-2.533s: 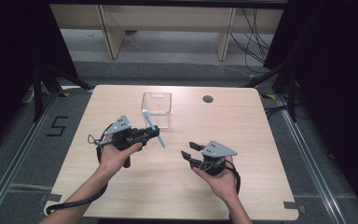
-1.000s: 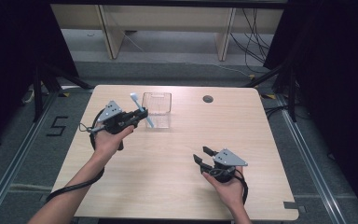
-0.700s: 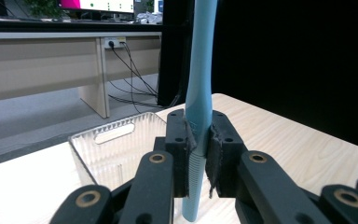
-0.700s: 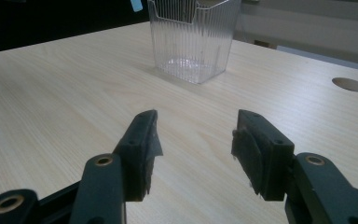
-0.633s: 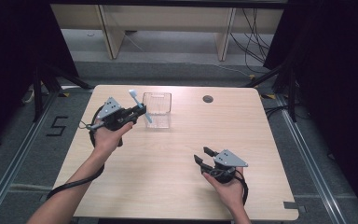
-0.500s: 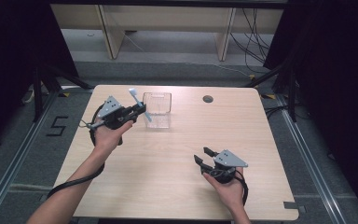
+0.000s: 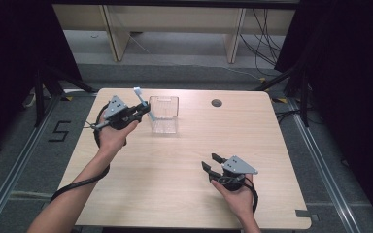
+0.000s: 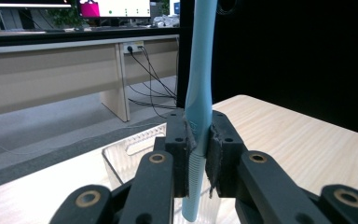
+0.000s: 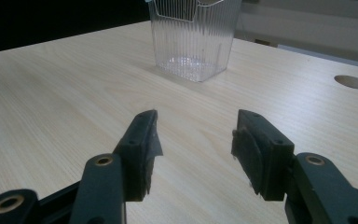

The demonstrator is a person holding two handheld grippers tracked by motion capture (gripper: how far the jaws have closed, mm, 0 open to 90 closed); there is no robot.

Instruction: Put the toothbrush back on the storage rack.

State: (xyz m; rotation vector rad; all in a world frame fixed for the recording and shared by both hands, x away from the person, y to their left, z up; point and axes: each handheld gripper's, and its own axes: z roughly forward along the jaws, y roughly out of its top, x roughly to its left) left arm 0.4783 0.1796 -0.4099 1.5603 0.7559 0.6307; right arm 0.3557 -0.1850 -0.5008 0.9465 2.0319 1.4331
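Observation:
My left gripper point(image 7: 143, 109) is shut on a light blue toothbrush point(image 7: 141, 100), held upright with the bristle head at the top. It hovers just left of a clear ribbed plastic container point(image 7: 164, 114) at the back middle of the wooden table point(image 7: 184, 160). In the left gripper view the toothbrush handle point(image 8: 199, 102) rises between the pads, with the container's rim point(image 8: 130, 149) behind and below. My right gripper point(image 7: 212, 162) rests low near the front right, jaws open with nothing between them. From the right gripper view the container point(image 9: 193, 37) stands empty ahead of the gripper point(image 9: 193, 147).
A round cable hole point(image 7: 217, 103) lies in the tabletop right of the container. Wooden desk legs and loose cables point(image 7: 267, 39) stand on the floor behind the table. A floor marking "5" point(image 7: 58, 131) lies to the left.
My left gripper has carried the toothbrush back and to the right, closer to the container, and turned it more upright. The right gripper has stayed put.

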